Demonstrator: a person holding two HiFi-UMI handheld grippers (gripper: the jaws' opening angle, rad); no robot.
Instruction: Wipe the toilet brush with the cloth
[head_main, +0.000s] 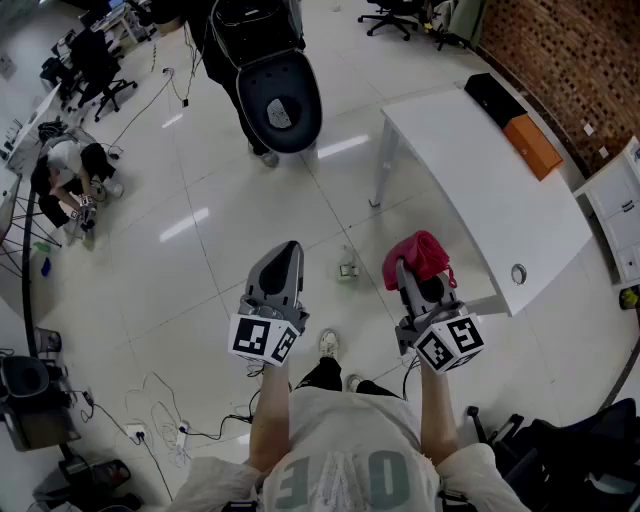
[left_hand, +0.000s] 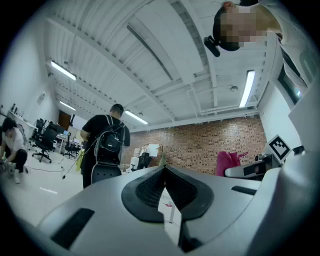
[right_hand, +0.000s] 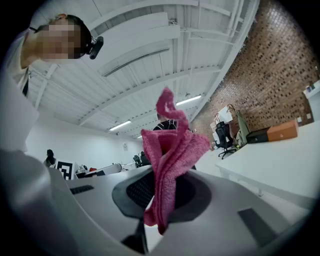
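My right hand-held gripper (right_hand: 161, 200) grips the pink cloth (right_hand: 170, 150), beside the white desk (head_main: 480, 190). My left hand-held gripper (left_hand: 165, 182) is closed on nothing. A small object (head_main: 347, 268) on the floor (head_main: 230, 230) ahead, between them, may be the toilet brush; it's too small to tell.

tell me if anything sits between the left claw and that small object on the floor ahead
Nothing visible does. Only bare floor separates the empty left claw from the small object; the white table stands off to its right. I cannot tell if it is the brush.

White table (head_main: 470, 190) with orange box (head_main: 532, 146)
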